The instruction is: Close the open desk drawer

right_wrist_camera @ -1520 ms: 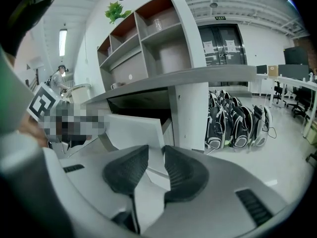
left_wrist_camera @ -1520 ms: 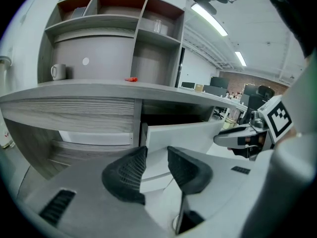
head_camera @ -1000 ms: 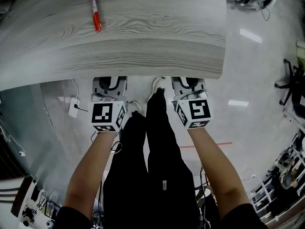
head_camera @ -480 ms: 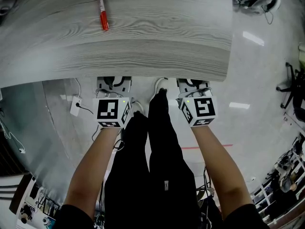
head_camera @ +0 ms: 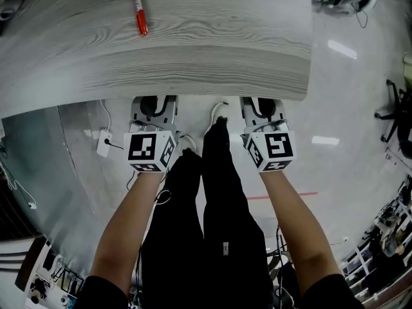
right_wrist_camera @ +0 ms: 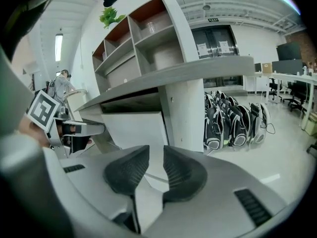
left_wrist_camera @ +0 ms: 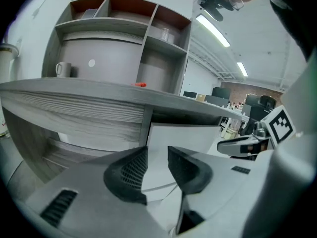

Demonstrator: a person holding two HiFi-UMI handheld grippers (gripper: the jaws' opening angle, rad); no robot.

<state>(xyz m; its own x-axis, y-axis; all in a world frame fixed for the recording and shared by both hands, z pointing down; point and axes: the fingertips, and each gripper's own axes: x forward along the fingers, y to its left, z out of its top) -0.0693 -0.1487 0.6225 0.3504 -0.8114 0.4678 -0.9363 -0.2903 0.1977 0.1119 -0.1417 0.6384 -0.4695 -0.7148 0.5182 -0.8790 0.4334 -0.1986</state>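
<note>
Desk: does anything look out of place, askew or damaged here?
Only the white drawer front: it seems to sit slightly forward under the desktop, with a dark gap above it, so not fully shut. A red marker lies loose on top. No spill or damage shows.

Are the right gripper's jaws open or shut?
Open, slightly: the right gripper shows a narrow gap between its jaws, holding nothing.

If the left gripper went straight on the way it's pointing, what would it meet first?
Probably the white drawer front under the desktop, straight ahead of the left gripper and its parted jaws; depth is unclear.
</note>
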